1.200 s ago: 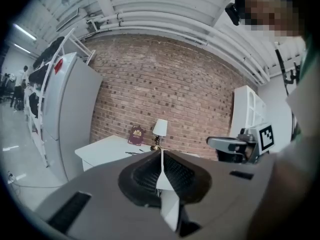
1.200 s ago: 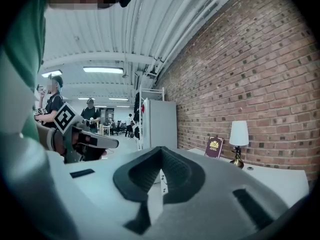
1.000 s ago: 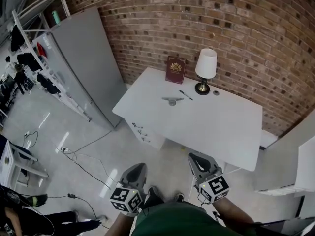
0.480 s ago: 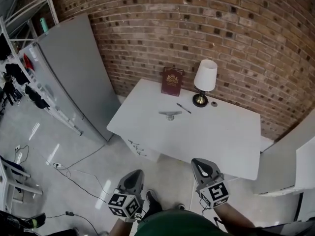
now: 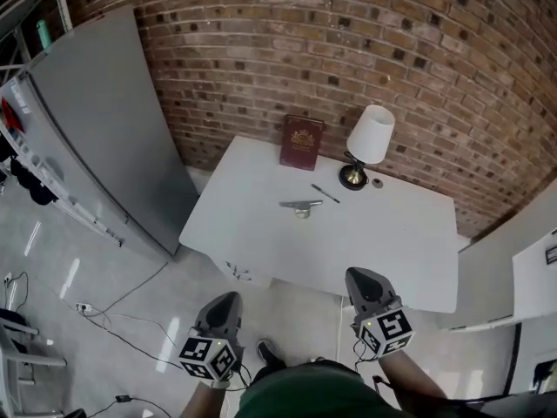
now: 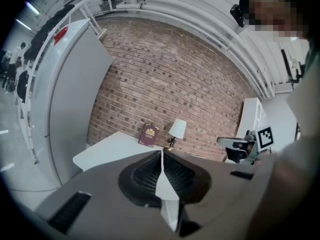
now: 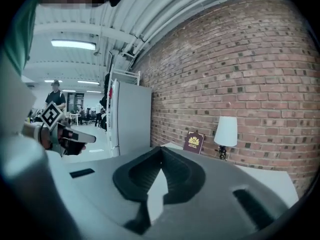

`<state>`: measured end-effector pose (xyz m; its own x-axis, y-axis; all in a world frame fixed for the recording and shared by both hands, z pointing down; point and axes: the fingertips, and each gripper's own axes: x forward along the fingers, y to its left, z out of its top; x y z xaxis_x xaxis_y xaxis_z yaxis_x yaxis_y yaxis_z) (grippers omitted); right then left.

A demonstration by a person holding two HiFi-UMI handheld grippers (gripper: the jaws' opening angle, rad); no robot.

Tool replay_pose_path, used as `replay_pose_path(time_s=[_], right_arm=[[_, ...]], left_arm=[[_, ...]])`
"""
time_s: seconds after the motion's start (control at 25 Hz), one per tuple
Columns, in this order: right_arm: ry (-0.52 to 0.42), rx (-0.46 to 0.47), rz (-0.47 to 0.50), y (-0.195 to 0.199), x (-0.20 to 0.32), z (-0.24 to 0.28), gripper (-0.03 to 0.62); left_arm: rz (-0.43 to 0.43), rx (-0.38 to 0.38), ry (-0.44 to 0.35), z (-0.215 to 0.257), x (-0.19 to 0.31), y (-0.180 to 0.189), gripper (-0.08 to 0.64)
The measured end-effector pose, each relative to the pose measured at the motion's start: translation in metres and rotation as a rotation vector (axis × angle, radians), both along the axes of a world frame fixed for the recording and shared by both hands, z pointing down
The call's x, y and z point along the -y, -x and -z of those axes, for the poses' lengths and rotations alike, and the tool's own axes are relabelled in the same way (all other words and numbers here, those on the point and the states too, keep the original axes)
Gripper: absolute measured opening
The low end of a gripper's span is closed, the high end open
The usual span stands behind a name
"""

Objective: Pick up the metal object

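Your left gripper (image 5: pixel 228 298) has its jaws pressed together with nothing between them, and your right gripper (image 5: pixel 359 275) is the same: in each gripper view the ribbed black pads (image 6: pixel 145 172) meet along one thin seam. You hold both low and near your body, well short of the table (image 5: pixel 392 242).

From the head view, the metal object (image 5: pixel 301 205) lies flat on the smooth white tabletop, a thin grey bar with a small stub under its middle. Just beyond it lies a slim dark pen (image 5: pixel 326 193). Farther back a maroon book (image 5: pixel 301 143) with a gold crest stands against the rough brick wall (image 5: pixel 365 50), beside a lamp (image 5: pixel 369 142) with a white conical shade on a dark base.

Neither gripper view shows the metal object or pen; both show the book and lamp. Only your right gripper view shows a person (image 7: pixel 55 98) standing far off.
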<state>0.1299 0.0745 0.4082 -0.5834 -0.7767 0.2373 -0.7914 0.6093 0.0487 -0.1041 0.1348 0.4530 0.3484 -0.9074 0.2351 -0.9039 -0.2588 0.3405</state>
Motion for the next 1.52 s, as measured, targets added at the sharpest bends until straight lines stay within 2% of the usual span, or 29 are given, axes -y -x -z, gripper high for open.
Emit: replay_pose_path(time_s=[0.16,0.28,0.4,0.52,0.68,0.84,0.96,1.12,1.32,1.52], right_arm=[[0.113,0.081,-0.051,0.008,0.018,-0.022,0.005],[0.223,0.179,-0.089,0.011,0.035,-0.037,0.005],[0.318,0.302,-0.117,0.013,0.057,-0.051,0.006],[0.410,0.429,-0.120,0.014,0.083,-0.072,0.049],[0.588,0.679,-0.143,0.014,0.123,-0.108,0.091],[0.706,0.809,-0.173,0.009,0.168,-0.142,0.115],[0.779,0.854,-0.192,0.006,0.198,-0.168,0.114],[0.848,0.863,-0.216,0.003,0.225,-0.199,0.109],[0.903,0.866,-0.237,0.012,0.244,-0.225,0.114],[0.927,0.857,-0.285,0.024,0.257,-0.244,0.120]], left_arm=[[-0.004,-0.023,0.023,-0.015,0.013,0.024,0.014],[-0.006,-0.035,0.047,-0.024,0.025,0.033,0.014],[-0.006,-0.038,0.067,-0.032,0.042,0.036,0.014],[0.003,-0.033,0.083,-0.035,0.060,0.032,0.014],[0.022,-0.010,0.080,-0.026,0.083,0.024,0.014],[0.047,0.027,0.081,-0.015,0.109,0.012,0.014],[0.068,0.040,0.093,-0.015,0.132,0.002,0.014],[0.070,0.063,0.104,-0.018,0.158,-0.015,0.014],[0.070,0.090,0.135,-0.031,0.182,-0.018,0.014],[0.028,0.095,0.157,-0.039,0.204,-0.014,0.014]])
